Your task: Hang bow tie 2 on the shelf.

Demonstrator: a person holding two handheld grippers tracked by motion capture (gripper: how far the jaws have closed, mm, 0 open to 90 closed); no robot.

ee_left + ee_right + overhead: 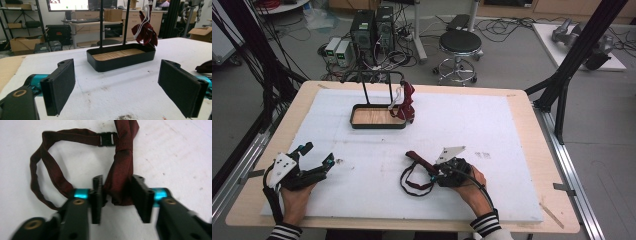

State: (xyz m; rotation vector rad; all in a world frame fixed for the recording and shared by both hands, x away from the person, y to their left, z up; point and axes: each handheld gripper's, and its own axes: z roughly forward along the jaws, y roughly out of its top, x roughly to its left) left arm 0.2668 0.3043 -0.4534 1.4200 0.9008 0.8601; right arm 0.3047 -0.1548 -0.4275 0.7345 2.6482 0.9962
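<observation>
A dark red bow tie (122,157) with a looped strap and a black buckle (107,138) lies on the white foam board (492,130) at front centre. My right gripper (117,192) has one wing of the tie between its jaws, and the cloth fills the gap from pad to pad. In the high view the right gripper (432,172) points left at the tie (417,159). At the board's front left my left gripper (318,153) rests open with nothing in it. Its wide-apart pads frame the left gripper (120,87) view.
A black tray (377,126) with a wooden floor and two upright posts stands at the back centre. A second red tie (408,102) hangs at its right end. The wooden table edge (532,150) rims the board. Beyond it are a stool (459,45) and computers.
</observation>
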